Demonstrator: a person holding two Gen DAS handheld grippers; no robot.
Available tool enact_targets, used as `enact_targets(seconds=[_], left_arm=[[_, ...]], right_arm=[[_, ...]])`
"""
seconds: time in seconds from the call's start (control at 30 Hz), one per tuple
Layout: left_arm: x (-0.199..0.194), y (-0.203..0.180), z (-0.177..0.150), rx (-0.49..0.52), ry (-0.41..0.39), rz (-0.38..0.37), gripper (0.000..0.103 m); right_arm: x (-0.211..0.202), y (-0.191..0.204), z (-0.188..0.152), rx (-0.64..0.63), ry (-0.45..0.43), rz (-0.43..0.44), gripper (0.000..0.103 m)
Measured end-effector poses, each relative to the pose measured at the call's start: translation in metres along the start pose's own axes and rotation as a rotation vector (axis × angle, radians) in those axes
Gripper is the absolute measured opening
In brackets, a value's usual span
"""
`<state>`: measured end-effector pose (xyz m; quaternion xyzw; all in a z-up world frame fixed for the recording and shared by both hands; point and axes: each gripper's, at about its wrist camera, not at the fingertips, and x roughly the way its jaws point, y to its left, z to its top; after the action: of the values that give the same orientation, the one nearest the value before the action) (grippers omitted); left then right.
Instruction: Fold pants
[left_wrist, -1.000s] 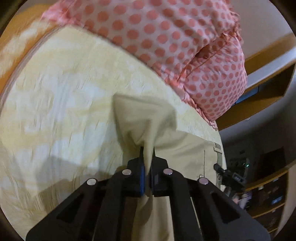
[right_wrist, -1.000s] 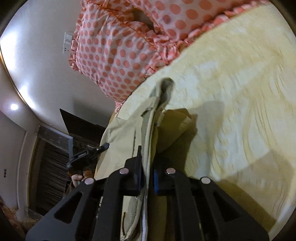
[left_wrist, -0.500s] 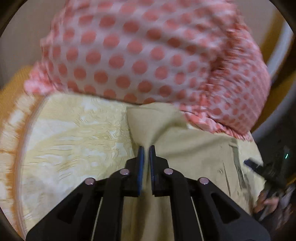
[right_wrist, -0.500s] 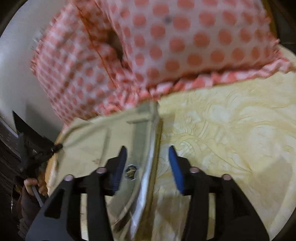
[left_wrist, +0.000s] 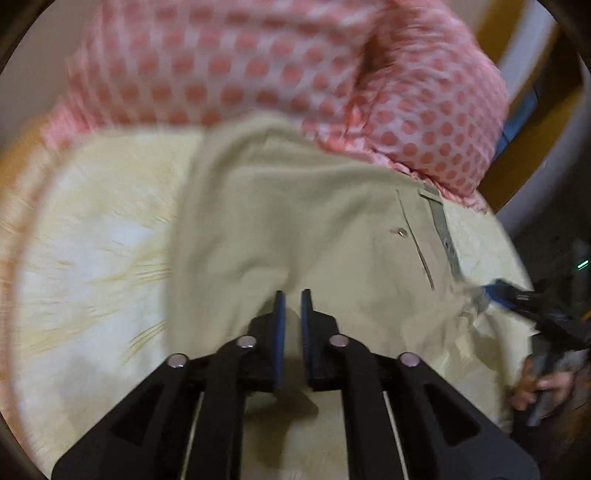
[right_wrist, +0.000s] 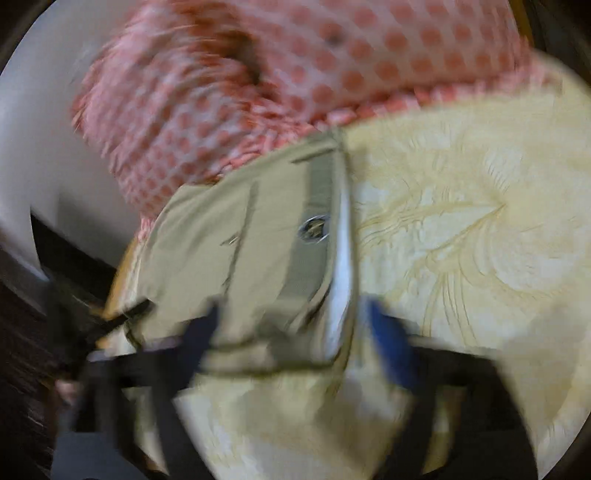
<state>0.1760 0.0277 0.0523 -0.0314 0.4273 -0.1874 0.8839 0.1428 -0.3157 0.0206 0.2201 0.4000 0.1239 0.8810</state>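
The khaki pants (left_wrist: 295, 221) lie spread on the yellow bedsheet (left_wrist: 92, 240), top edge against the polka-dot pillow (left_wrist: 258, 62). The left gripper (left_wrist: 291, 310) shows a narrow empty gap; the right gripper (right_wrist: 295, 325) gapes wide over the waistband (right_wrist: 314, 221), holding nothing. One fold looks laid, more likely remain.

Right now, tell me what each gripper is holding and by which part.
Nothing is held. The left gripper stands slightly open above the khaki pants, no cloth between its fingers. The right gripper is wide open at the waistband, blurred.
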Motion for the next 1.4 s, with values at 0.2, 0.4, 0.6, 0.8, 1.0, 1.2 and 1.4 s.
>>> enact_targets(seconds=[0.2,0.4,0.6,0.8,1.0,1.2,1.4], left_arm=[[-0.056,-0.047,-0.079,0.157,-0.18,0.25,0.097],[-0.043,-0.045,-0.102,0.102,-0.123,0.281,0.097],[-0.027,-0.043,-0.12,0.063,-0.078,0.326,0.102],[-0.033,-0.041,-0.132,0.019,-0.127,0.338,0.102],[-0.031,-0.042,-0.133,0.019,-0.127,0.34,0.102],[-0.031,-0.041,-0.131,0.027,-0.128,0.331,0.102],[-0.031,-0.042,-0.129,0.024,-0.125,0.33,0.102]], right_arm=[[-0.001,0.068,-0.082,-0.253,-0.012,-0.127,0.096],[0.014,0.089,-0.109,-0.281,-0.054,-0.275,0.101],[0.013,0.09,-0.13,-0.285,-0.072,-0.38,0.101],[0.012,0.09,-0.136,-0.296,-0.107,-0.386,0.101],[0.011,0.088,-0.142,-0.328,-0.152,-0.372,0.101],[0.011,0.089,-0.142,-0.327,-0.159,-0.372,0.101],[0.01,0.088,-0.141,-0.326,-0.162,-0.373,0.101]])
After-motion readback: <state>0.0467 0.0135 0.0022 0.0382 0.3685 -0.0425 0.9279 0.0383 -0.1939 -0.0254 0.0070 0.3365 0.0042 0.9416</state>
